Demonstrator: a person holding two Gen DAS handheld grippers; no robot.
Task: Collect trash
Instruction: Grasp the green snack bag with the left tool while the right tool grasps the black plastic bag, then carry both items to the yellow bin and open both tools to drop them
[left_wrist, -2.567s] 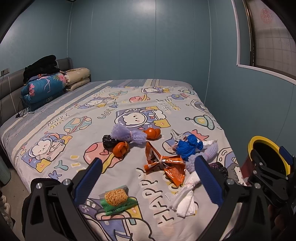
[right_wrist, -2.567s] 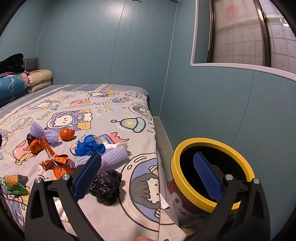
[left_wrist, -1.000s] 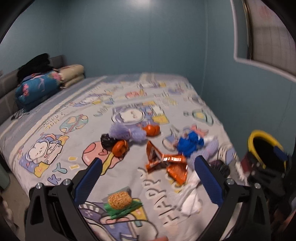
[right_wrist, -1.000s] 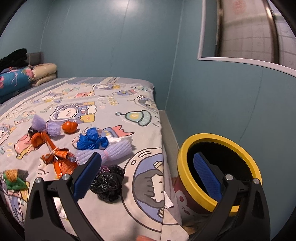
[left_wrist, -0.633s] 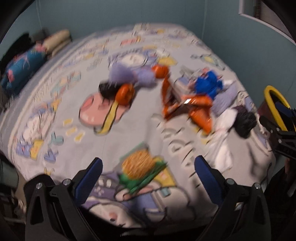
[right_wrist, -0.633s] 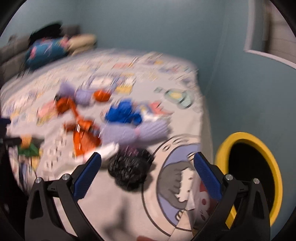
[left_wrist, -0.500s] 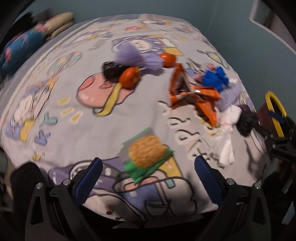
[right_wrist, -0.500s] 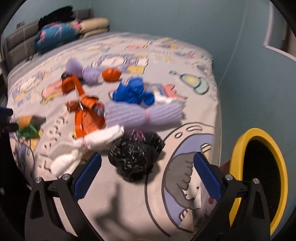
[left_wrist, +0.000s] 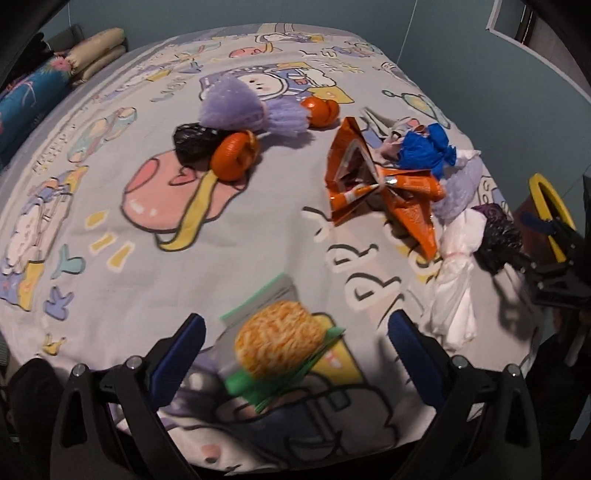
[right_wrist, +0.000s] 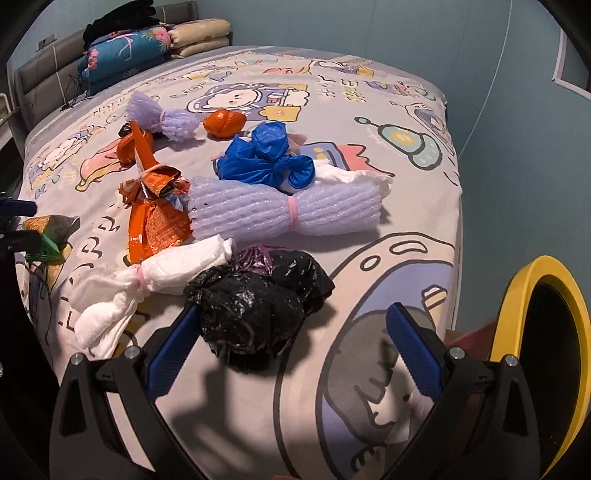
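Trash lies scattered on a cartoon-print bedspread (left_wrist: 229, 251). My left gripper (left_wrist: 295, 354) is open, its fingers on either side of a green packet with an orange noodle block (left_wrist: 277, 347) at the near edge. My right gripper (right_wrist: 293, 343) is open just above a crumpled black plastic bag (right_wrist: 258, 306), which lies between the fingers. A yellow-rimmed bin (right_wrist: 546, 332) stands beside the bed at the right; it also shows in the left wrist view (left_wrist: 550, 206). The right gripper (left_wrist: 546, 254) shows at the far right of the left wrist view.
Also on the bed: an orange foil wrapper (right_wrist: 155, 218), a knotted white bag (right_wrist: 147, 280), a purple foam net roll (right_wrist: 288, 210), a blue bag (right_wrist: 269, 155), another purple net (left_wrist: 243, 107), orange peels (left_wrist: 234, 155), a small black bag (left_wrist: 192, 138). Pillows (right_wrist: 129, 51) lie at the headboard.
Both grippers have tilted down and moved closer to the bed. The left one has come in over the noodle packet, the right one over the black bag. Both stay open.
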